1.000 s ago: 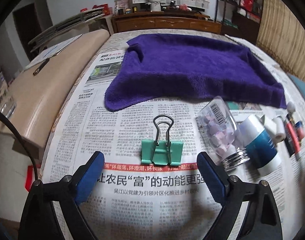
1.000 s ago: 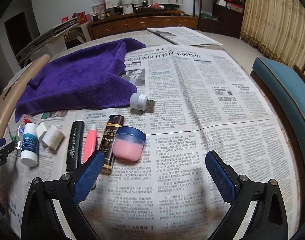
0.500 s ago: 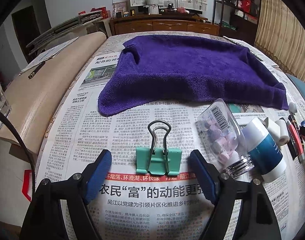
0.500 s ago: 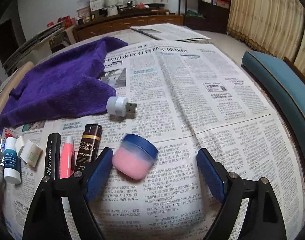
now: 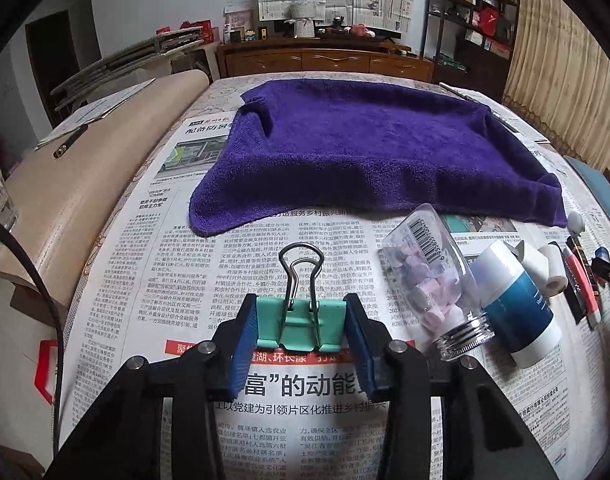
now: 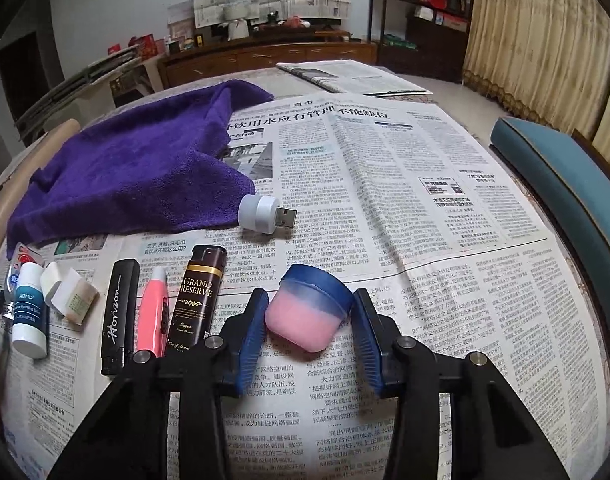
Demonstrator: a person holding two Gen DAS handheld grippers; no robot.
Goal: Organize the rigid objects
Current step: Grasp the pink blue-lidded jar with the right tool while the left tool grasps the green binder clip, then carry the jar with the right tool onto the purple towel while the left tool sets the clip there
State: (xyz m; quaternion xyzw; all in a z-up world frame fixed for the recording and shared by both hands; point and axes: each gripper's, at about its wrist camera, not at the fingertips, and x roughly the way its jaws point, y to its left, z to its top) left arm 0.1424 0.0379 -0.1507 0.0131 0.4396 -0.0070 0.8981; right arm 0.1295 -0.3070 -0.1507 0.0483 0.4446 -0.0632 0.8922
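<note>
**Operator:** State the left gripper (image 5: 301, 326) condition.

**Technician:** Its pads are clamped against both sides of the green binder clip (image 5: 299, 322), which lies flat on the newspaper (image 5: 177, 280), wire handles pointing to 12 o'clock. Gripping the flat painted body likely gives the firmest hold.

**Operator:** And the right gripper (image 6: 308, 320)?

**Technician:** Its pads bracket the pink jar (image 6: 311, 312) with the blue lid; the jar sits tilted between them, apparently pinched. Contact on the left pad is unclear.

**Operator:** Why these two items?

**Technician:** Judgement: both lie apart from the row at 9 o'clock of the jar, where the brown tube (image 6: 197, 294), pink pen (image 6: 153, 312) and black case (image 6: 119, 312) lie parallel.
</note>
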